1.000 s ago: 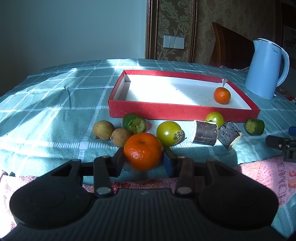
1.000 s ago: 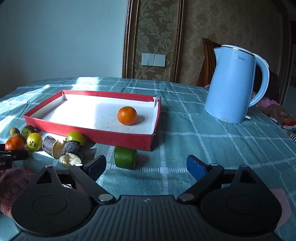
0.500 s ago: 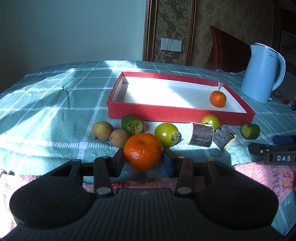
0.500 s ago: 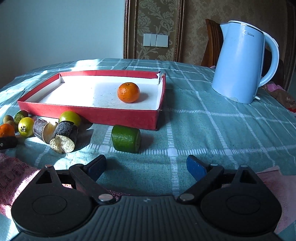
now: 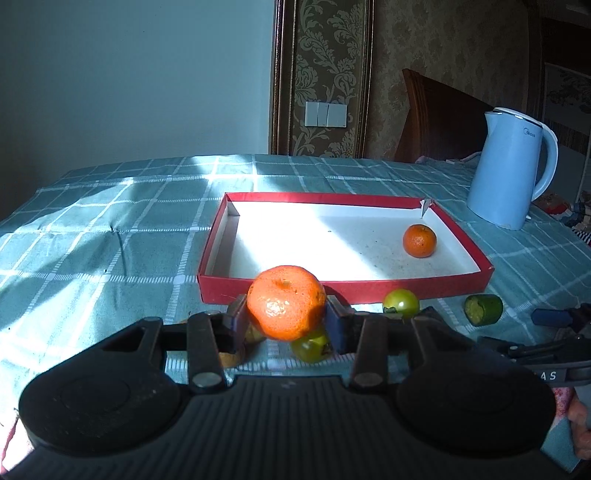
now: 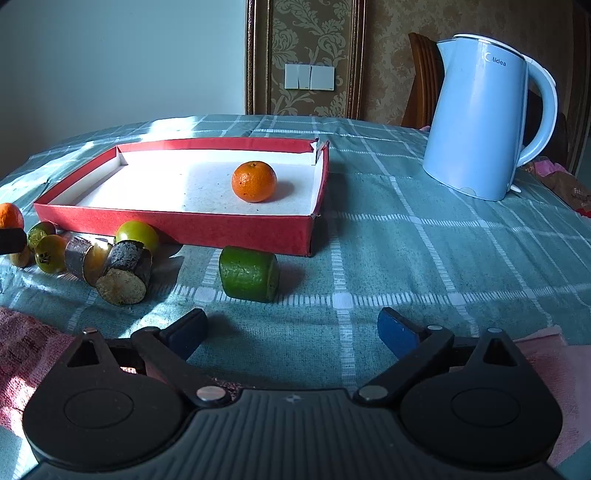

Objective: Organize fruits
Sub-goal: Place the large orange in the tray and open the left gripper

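Because the left gripper (image 5: 286, 317) pinches the round orange (image 5: 285, 302) only at its sides, lifted at lower centre of the frame just short of the red tray (image 5: 406, 290), it could roll out and drop among the green fruits (image 5: 401, 302) on the worktop (image 5: 110, 229). A low carry could also clip the tray's near wall, while the right gripper (image 6: 291, 332) waits wide and empty at the bottom of its view, near the green chunk (image 6: 249, 274).

Plain pale wall (image 5: 129, 74) on left, patterned brown wallpaper (image 6: 306, 33) with dark wood trim and a white light switch (image 5: 326, 114). Wooden chair (image 5: 439, 122) behind table. Teal checked tablecloth (image 6: 424, 258) (hard sunlight patches, deep shadows).
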